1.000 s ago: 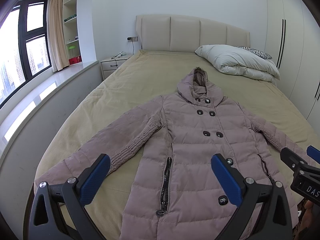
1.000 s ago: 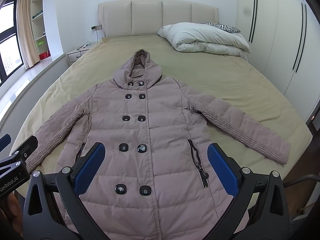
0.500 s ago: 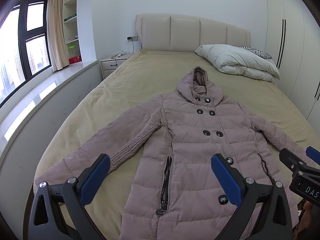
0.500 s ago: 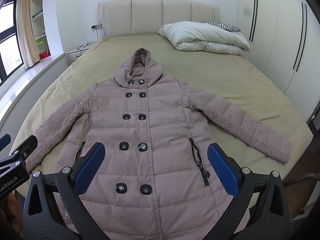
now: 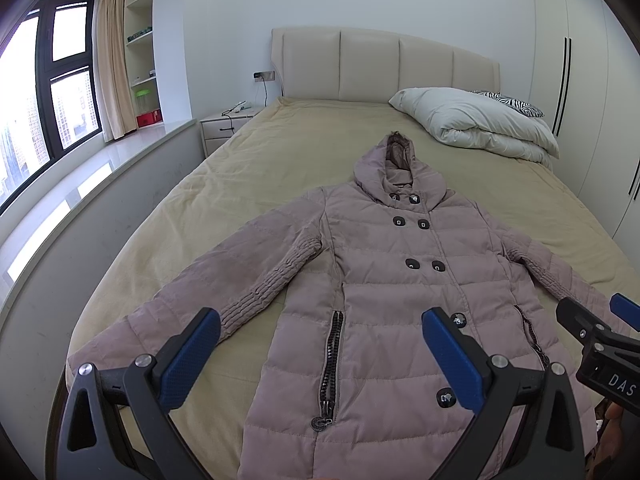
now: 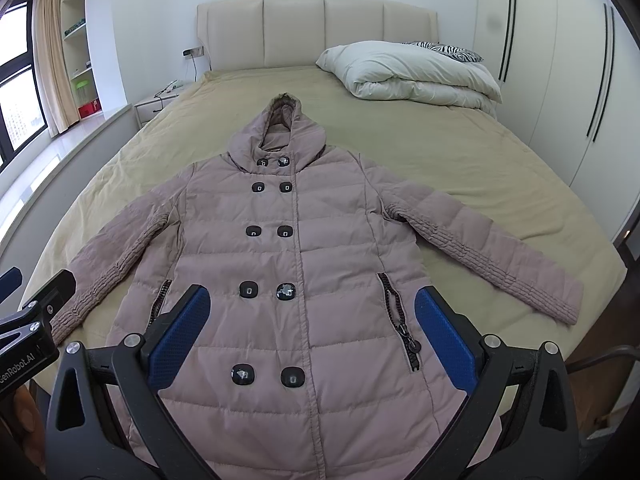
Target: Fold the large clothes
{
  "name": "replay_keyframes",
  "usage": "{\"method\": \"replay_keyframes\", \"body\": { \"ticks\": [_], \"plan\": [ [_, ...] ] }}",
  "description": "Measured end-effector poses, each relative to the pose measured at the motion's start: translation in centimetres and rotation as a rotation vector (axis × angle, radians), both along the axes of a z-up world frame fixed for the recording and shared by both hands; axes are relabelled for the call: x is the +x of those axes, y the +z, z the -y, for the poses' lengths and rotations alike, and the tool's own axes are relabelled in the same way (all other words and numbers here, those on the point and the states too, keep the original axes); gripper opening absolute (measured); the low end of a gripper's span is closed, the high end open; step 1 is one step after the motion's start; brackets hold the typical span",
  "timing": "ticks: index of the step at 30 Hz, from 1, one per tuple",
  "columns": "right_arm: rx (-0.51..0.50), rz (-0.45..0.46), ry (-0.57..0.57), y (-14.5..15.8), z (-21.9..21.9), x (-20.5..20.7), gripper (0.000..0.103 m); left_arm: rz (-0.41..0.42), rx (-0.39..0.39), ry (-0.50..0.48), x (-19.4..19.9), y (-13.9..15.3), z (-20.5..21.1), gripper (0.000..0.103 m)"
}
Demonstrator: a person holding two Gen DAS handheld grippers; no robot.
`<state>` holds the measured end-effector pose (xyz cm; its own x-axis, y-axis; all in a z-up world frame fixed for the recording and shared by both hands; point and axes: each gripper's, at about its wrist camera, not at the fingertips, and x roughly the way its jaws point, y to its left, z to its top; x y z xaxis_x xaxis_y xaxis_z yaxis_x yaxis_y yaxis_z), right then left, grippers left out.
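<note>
A long mauve quilted hooded coat (image 5: 384, 280) lies flat and face up on the bed, buttoned, hood toward the headboard, both sleeves spread out; it also shows in the right wrist view (image 6: 296, 248). My left gripper (image 5: 320, 344) is open and empty above the coat's lower left part, near the left pocket zip (image 5: 330, 356). My right gripper (image 6: 312, 320) is open and empty above the coat's lower front, near the right pocket zip (image 6: 400, 324). Each gripper appears at the edge of the other's view.
The bed (image 5: 248, 184) has a tan cover and a padded headboard (image 5: 384, 64). A folded white duvet (image 5: 476, 124) with a zebra pillow lies at the head on the right. A nightstand (image 5: 228, 128) and window ledge are left, wardrobes (image 6: 560, 60) right.
Both views have shifted very slightly; the coat sits a touch higher in the right wrist view. The coat has not moved and both grippers remain open.
</note>
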<state>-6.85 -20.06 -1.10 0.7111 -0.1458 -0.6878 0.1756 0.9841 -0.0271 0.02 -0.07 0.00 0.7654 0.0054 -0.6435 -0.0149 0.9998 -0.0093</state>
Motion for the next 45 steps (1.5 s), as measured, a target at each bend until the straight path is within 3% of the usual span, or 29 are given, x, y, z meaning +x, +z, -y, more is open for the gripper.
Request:
{"method": "replay_keyframes", "body": {
  "ticks": [21,25,26,29,31,35,37,38,40,41,45],
  "plan": [
    [0.003,-0.008,0.002,-0.3,-0.1,0.1,0.103,-0.006,-0.006,0.028,-0.4,-0.7,-0.8,0.103],
    [0.049,-0.019,0.025,-1.6,-0.2,0.1,0.103,-0.014,-0.044,0.039,-0.7,-2.6,-3.4,0.103],
    [0.072,-0.025,0.035,-2.1,-0.3,0.2,0.103,-0.033,-0.093,0.046,-0.8,-3.2,-4.6,0.103],
    [0.147,-0.050,0.062,-3.6,-0.5,0.3,0.103,-0.101,-0.385,0.081,-1.0,-6.2,-9.9,0.103],
    [0.197,-0.072,0.084,-4.8,-0.9,0.8,0.103,-0.113,-0.530,0.152,-1.4,-8.4,-13.4,0.103],
    [0.264,-0.114,0.134,-6.7,-2.2,1.2,0.103,-0.020,-0.679,0.348,-3.8,-10.7,-19.2,0.103],
    [0.279,-0.126,0.152,-7.0,-2.6,1.3,0.103,-0.052,-0.742,0.422,-4.4,-11.6,-21.7,0.103],
    [0.284,-0.129,0.160,-7.2,-2.9,1.3,0.103,-0.076,-0.812,0.443,-4.7,-12.2,-23.0,0.103],
    [0.294,-0.136,0.169,-7.3,-3.2,1.5,0.103,-0.034,-0.972,0.495,-6.0,-13.6,-25.4,0.102],
    [0.298,-0.141,0.171,-7.5,-3.3,1.7,0.103,-0.009,-1.015,0.544,-6.7,-14.1,-26.3,0.100],
    [0.315,-0.151,0.176,-7.5,-3.4,1.9,0.103,0.030,-1.099,0.636,-7.7,-16.0,-28.4,0.090]
  ]
}}
